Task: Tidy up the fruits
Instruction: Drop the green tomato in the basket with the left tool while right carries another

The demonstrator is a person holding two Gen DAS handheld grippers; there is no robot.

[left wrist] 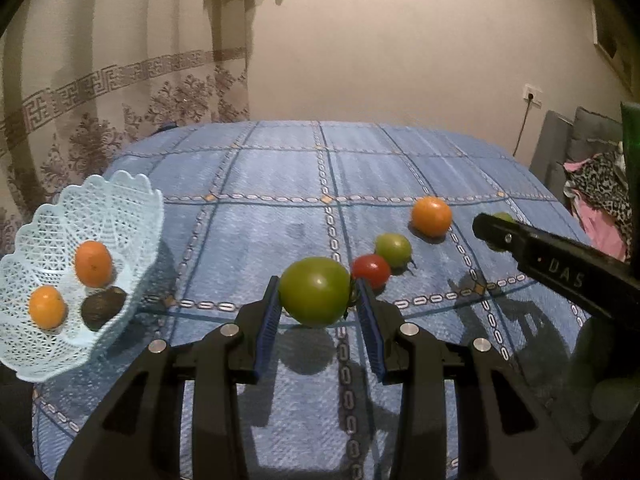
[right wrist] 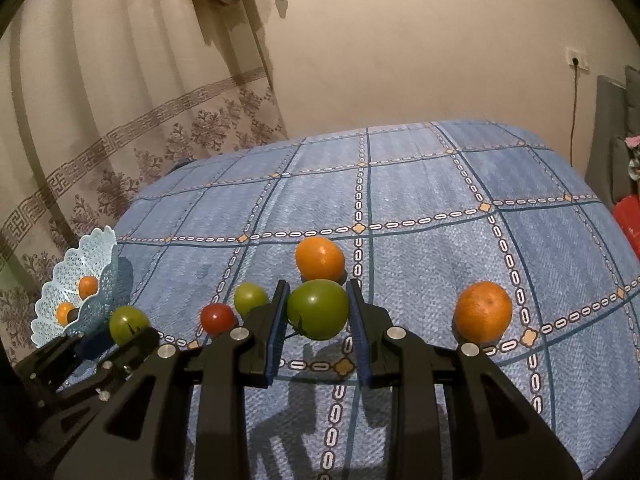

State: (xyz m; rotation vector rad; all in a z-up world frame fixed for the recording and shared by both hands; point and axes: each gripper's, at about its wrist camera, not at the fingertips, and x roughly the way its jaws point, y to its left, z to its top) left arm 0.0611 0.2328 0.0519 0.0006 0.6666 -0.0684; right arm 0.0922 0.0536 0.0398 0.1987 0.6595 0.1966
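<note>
A pale blue lattice basket is sitting at the left of the frame, holding two oranges and a dark fruit. Green tomatoes, a red tomato and an orange are lying loose across the centre of the blue checked cloth.

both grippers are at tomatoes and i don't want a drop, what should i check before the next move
1. Left gripper brackets the big green tomato: ok.
2. Right gripper pads sit against the second green tomato: ok.
3. Room in the basket beside the oranges and the dark fruit: ok.
4. Bare cloth between left gripper and basket: ok.
5. Tomatoes lifted clear of the cloth: cannot tell.
</note>
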